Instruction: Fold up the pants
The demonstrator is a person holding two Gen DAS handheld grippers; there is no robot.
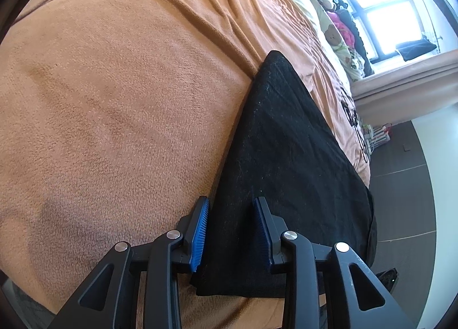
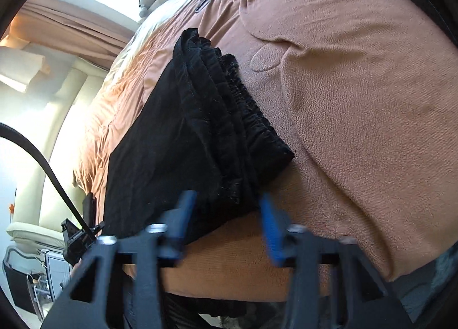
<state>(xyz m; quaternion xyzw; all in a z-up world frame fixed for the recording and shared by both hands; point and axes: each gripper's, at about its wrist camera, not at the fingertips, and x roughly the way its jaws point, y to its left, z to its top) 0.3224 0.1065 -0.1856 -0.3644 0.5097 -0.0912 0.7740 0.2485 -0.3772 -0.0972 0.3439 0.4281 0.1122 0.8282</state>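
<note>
The black pants (image 1: pixel 286 163) lie folded flat on the orange blanket-covered bed (image 1: pixel 114 100), near its edge. The gathered elastic waistband (image 2: pixel 243 105) forms several stacked layers at 1 end; the other end is a smooth fold.

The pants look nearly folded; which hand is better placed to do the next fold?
Probably the right gripper: its open jaws straddle the near corner of the pants at the stacked waistband end. The left gripper, also open, sits over the flat end.
</note>
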